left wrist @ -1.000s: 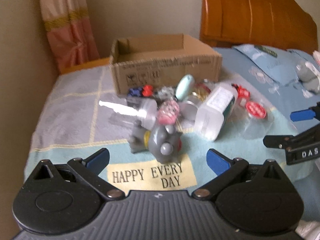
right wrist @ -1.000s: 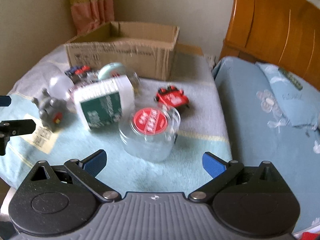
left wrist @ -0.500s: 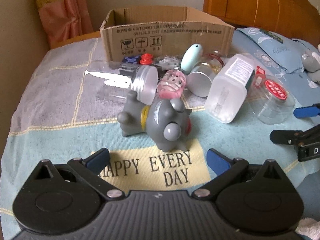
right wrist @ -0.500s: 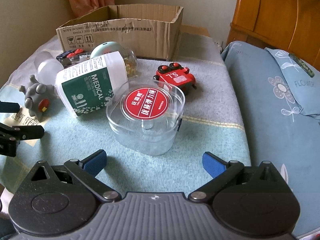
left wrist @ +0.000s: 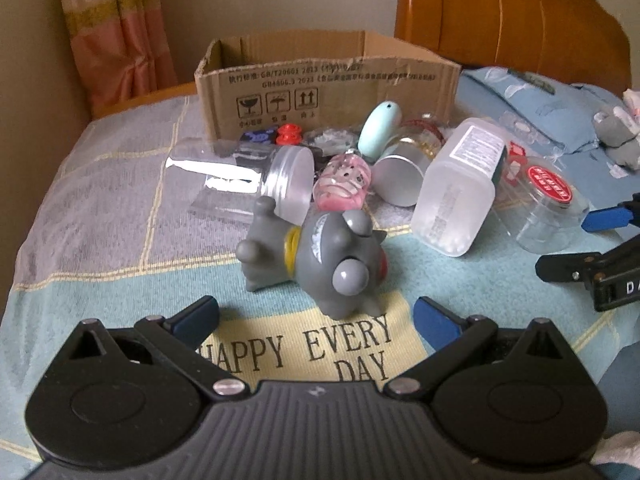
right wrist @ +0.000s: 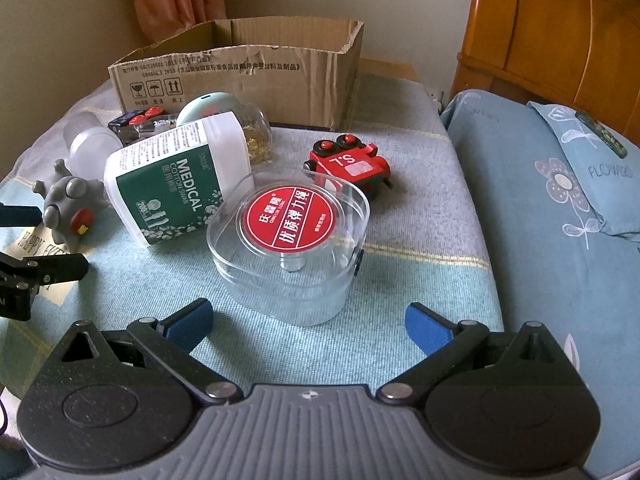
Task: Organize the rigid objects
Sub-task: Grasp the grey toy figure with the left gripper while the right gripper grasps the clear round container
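Observation:
A pile of small objects lies on a bed in front of an open cardboard box (left wrist: pixel 328 80) (right wrist: pixel 240 76). My left gripper (left wrist: pixel 316 316) is open just short of a grey toy figure (left wrist: pixel 320 256) (right wrist: pixel 66 208) lying on its side. My right gripper (right wrist: pixel 306 322) is open close in front of a clear plastic tub with a red label (right wrist: pixel 290 236) (left wrist: pixel 548 200). A white cotton swab box (right wrist: pixel 176 184) (left wrist: pixel 460 192), a red toy train (right wrist: pixel 348 164), a clear jar on its side (left wrist: pixel 244 176), a pink capsule (left wrist: pixel 342 180), a mint oval case (left wrist: pixel 378 128) and a silver-lidded jar (left wrist: pixel 400 180) lie between.
A blue flowered pillow (right wrist: pixel 580 168) and a wooden headboard (right wrist: pixel 560 32) are at the right. A curtain (left wrist: pixel 116 40) hangs at the back left by the wall. The blanket (left wrist: pixel 100 220) reads "HAPPY EVERY DAY" under my left gripper. A soft toy (left wrist: pixel 618 132) rests at the far right.
Both grippers have come down and forward toward the pile. The grey toy and the clear tub now sit larger and nearer the open fingers. Nothing has been taken hold of.

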Available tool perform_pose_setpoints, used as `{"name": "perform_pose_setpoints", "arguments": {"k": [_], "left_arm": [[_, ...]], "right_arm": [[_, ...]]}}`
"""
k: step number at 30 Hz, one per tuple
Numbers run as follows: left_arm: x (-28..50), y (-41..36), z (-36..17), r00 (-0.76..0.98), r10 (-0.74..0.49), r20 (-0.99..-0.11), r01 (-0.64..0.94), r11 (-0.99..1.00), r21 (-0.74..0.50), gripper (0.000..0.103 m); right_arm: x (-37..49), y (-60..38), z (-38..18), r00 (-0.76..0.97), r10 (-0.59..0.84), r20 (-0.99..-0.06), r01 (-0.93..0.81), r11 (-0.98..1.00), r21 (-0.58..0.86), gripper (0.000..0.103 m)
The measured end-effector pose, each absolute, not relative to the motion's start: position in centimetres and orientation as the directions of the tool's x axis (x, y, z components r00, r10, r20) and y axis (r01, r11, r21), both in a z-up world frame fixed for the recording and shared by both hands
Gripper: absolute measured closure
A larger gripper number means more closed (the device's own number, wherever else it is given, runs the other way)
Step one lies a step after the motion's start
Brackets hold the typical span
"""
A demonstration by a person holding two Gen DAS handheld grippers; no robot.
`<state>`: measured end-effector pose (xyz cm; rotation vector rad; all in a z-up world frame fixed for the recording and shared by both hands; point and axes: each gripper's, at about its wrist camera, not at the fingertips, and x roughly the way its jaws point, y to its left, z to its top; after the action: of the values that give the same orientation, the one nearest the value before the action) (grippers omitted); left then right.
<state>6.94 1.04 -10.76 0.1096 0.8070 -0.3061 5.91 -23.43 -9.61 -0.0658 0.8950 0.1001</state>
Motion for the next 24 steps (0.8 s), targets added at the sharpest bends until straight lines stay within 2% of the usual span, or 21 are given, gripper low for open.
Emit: {"name": "perform_pose_setpoints", "arguments": {"k": [14, 24], "left_arm": [[8.7, 0.7, -10.8, 0.640, -0.263, -0.722, 0.370, 0.929, -0.010, 0.000], [9.4, -0.2, -10.2, 0.640, -0.262, -0.722, 0.434, 0.899, 0.058, 0.004]], "right_arm": [[5.8, -23.2, -9.9, 0.658, 0.048, -0.752, -0.092, 0.996, -0.016, 0.000], [6.7, -22.9, -9.9, 0.652, 0.044, -0.757, -0.085, 0.996, -0.016, 0.000]]}}
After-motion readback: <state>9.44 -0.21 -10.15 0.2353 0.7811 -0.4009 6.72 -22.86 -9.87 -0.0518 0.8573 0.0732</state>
